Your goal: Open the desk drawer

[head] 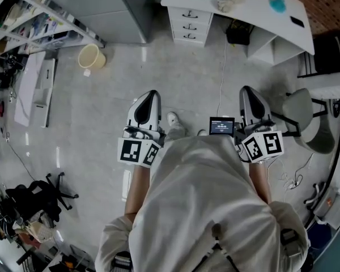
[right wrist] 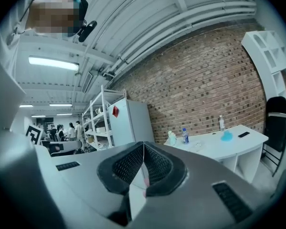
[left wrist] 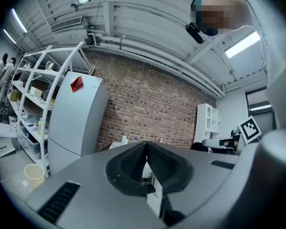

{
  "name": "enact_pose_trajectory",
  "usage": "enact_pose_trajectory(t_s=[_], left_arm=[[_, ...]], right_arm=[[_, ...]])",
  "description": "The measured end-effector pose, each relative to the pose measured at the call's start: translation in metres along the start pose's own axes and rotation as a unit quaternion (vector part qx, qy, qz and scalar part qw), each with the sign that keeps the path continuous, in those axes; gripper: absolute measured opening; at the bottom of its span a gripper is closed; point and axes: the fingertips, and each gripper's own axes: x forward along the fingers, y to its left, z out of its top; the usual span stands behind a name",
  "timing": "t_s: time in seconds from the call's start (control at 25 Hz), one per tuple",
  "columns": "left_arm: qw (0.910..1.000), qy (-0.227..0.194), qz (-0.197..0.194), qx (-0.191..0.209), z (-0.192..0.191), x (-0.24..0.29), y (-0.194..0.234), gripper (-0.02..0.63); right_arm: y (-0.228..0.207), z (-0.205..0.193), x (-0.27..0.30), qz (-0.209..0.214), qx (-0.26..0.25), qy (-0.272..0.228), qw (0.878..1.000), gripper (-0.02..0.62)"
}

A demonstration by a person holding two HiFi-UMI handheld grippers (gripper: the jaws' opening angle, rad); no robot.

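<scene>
The white desk (head: pixel 255 13) stands across the floor at the top of the head view. Its three-drawer unit (head: pixel 189 22) sits under the desk's left end with all drawers closed. I hold both grippers level in front of my body, well short of the desk. My left gripper (head: pixel 152 93) is shut with nothing between its pads (left wrist: pixel 133 162). My right gripper (head: pixel 246 89) is likewise shut and empty, its pads (right wrist: pixel 155 166) meeting in a thin line. In the right gripper view the desk (right wrist: pixel 229 144) lies ahead to the right, carrying bottles and a blue object.
A yellow bucket (head: pixel 92 56) stands on the floor far left of the drawers. A grey cabinet (head: pixel 110 10) and shelving (head: pixel 22 21) fill the upper left. A grey chair (head: pixel 306 118) sits at the right. A cable (head: pixel 222 72) runs down from the desk.
</scene>
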Motion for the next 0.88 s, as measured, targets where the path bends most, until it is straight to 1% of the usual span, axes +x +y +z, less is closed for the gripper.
enact_pose_trajectory(t_s=[0.24,0.36,0.48,0.64,0.88], left_arm=[[0.9985,0.004,-0.049,0.025,0.019,0.032,0.049,0.008],[0.9974,0.009,-0.063,0.033,0.022,0.041,0.073,0.008],[0.9977,0.017,-0.063,0.019,0.02,0.046,0.094,0.008],[0.9974,0.027,-0.067,-0.004,0.013,0.063,0.109,0.008],[0.9955,0.039,-0.087,-0.005,0.008,0.107,0.116,0.008]], right_arm=[[0.012,0.005,0.044,-0.044,0.002,-0.012,0.999,0.028],[0.019,0.003,0.061,-0.06,-0.001,-0.013,0.998,0.028],[0.024,-0.002,0.072,-0.072,-0.001,-0.004,0.997,0.028],[0.02,0.0,0.089,-0.083,-0.005,0.002,0.997,0.028],[-0.004,-0.005,0.116,-0.098,0.0,0.018,0.995,0.028]])
